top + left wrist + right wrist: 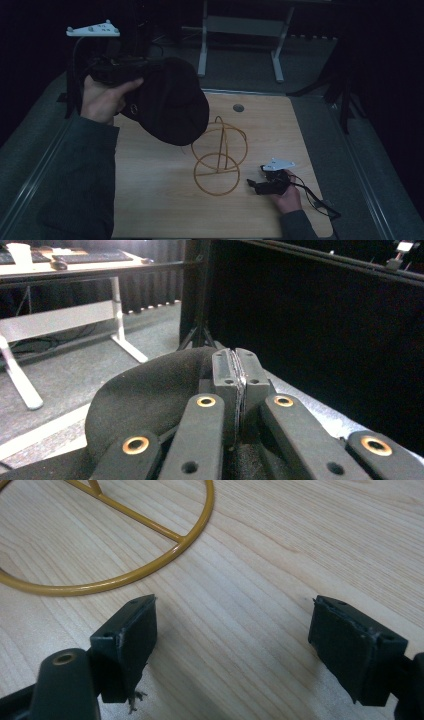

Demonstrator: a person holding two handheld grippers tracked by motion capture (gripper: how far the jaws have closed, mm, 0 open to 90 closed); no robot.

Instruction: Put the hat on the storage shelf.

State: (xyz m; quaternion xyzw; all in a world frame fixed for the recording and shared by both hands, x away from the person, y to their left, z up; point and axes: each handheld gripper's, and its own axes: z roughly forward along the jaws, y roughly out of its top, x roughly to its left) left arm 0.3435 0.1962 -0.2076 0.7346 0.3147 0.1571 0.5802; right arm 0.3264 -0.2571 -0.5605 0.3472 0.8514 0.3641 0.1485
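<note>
A black fabric cap (167, 100) is held up over the far left of the light wooden table (150, 200), left of a yellow wire stand (218, 157) at its middle. The right gripper (252, 183) rests near right of the stand.

Black fabric cap (170, 102) covers the top of the gold wire stand (218, 160) in the high view. Stand's ring (115, 575) cut off by the right gripper view's upper edge. Left gripper (235, 377) hides the cap's pinched edge.
</note>
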